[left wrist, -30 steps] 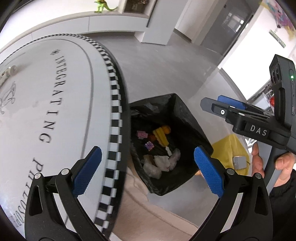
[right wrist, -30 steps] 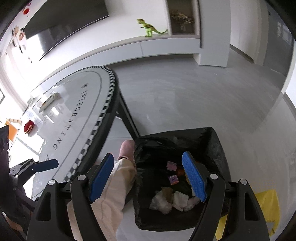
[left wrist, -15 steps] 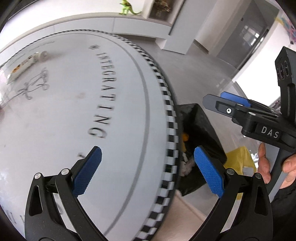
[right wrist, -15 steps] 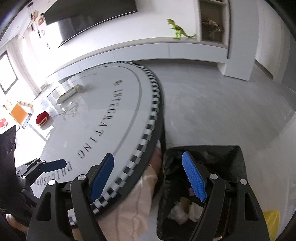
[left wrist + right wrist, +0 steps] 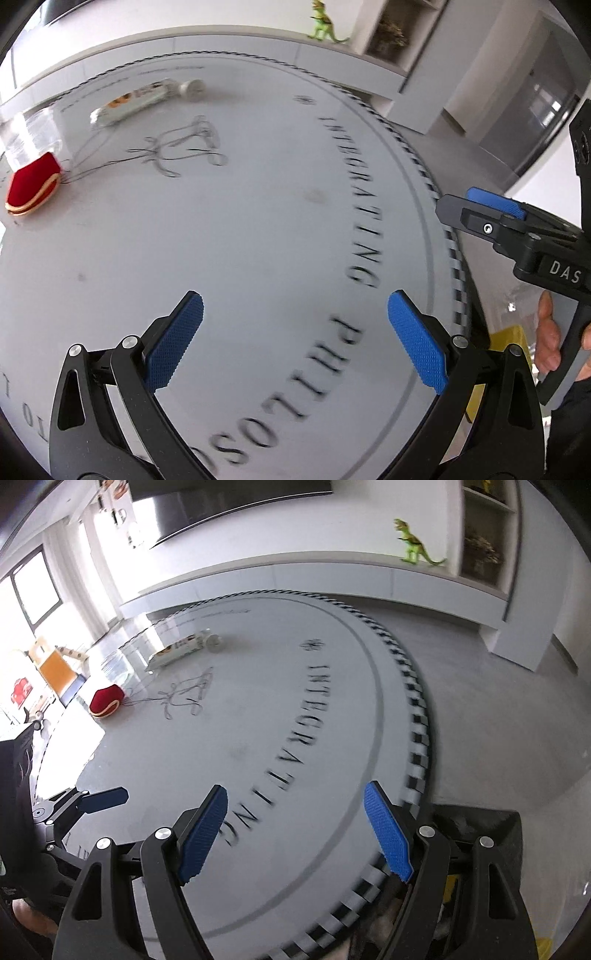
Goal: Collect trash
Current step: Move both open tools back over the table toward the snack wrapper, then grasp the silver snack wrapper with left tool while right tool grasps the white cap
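Left wrist view: our left claw [image 5: 295, 325] is spread wide w/ nothing between the blue pads, angled down over the round grey desk with black lettering and a checkered rim [image 5: 258, 206]. Trash left on the desk sits far up-left of it: a flattened white tube-shaped wrapper w/ orange print [image 5: 136, 101], long axis running left-right w/ a slight upward tilt to the right, a small crumpled white cup-like piece [image 5: 192, 88] just beside its right end, and a red velvet pouch w/ gold trim [image 5: 33, 188] nearer the left edge. Our right claw [image 5: 491, 214] shows at the right, off the desk rim.

Right wrist view: right claw [image 5: 295, 825] also spread, empty, over the desk [image 5: 295, 657]. Wrapper [image 5: 177, 650] and pouch [image 5: 107, 701] lie up-left, well apart from it. Left claw [image 5: 103, 799] sits on that side, so we judge the left hand nearer to the trash. Black-lined bin [image 5: 476, 830] is low right, beside the desk rim.
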Demonstrator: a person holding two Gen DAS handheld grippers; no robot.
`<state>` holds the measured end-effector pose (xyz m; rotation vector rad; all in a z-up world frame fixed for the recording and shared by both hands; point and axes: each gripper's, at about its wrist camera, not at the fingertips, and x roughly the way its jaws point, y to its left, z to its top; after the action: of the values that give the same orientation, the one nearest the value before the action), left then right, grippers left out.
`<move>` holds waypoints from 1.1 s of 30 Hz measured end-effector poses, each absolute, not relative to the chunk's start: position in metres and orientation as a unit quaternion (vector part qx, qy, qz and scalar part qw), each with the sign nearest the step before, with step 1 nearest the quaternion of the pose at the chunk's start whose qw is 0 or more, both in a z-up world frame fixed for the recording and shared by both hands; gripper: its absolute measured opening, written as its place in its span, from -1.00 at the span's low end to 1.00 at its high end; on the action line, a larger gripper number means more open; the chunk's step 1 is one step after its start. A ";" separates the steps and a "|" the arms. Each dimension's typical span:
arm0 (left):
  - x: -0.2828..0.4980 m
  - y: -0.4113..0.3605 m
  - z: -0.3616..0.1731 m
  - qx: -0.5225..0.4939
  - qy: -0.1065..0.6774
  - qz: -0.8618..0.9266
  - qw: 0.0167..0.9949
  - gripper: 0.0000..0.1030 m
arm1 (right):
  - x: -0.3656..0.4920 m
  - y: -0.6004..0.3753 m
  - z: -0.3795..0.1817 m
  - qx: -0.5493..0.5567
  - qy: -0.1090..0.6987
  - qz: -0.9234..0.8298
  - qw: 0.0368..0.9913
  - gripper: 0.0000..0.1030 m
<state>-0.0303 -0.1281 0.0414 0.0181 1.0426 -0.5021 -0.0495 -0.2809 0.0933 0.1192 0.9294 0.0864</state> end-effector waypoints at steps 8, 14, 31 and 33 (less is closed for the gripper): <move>-0.005 -0.097 0.032 0.007 0.497 -0.211 0.842 0.88 | -0.002 -0.243 0.089 0.047 0.456 0.074 0.886 0.49; 0.015 -0.081 0.033 0.017 0.491 -0.204 0.847 0.88 | 0.037 -0.219 0.089 0.035 0.455 0.094 0.885 0.49; 0.097 -0.049 0.037 0.046 0.487 -0.183 0.853 0.88 | 0.147 -0.167 0.078 -0.003 0.467 0.123 0.876 0.49; 0.105 -0.049 0.037 0.053 0.486 -0.185 0.853 0.88 | 0.158 -0.161 0.078 -0.008 0.468 0.127 0.875 0.49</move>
<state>0.1051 -0.0489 0.0368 0.1112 1.0226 -0.3885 0.1585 -0.1610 0.0783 -0.0177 0.9770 0.2660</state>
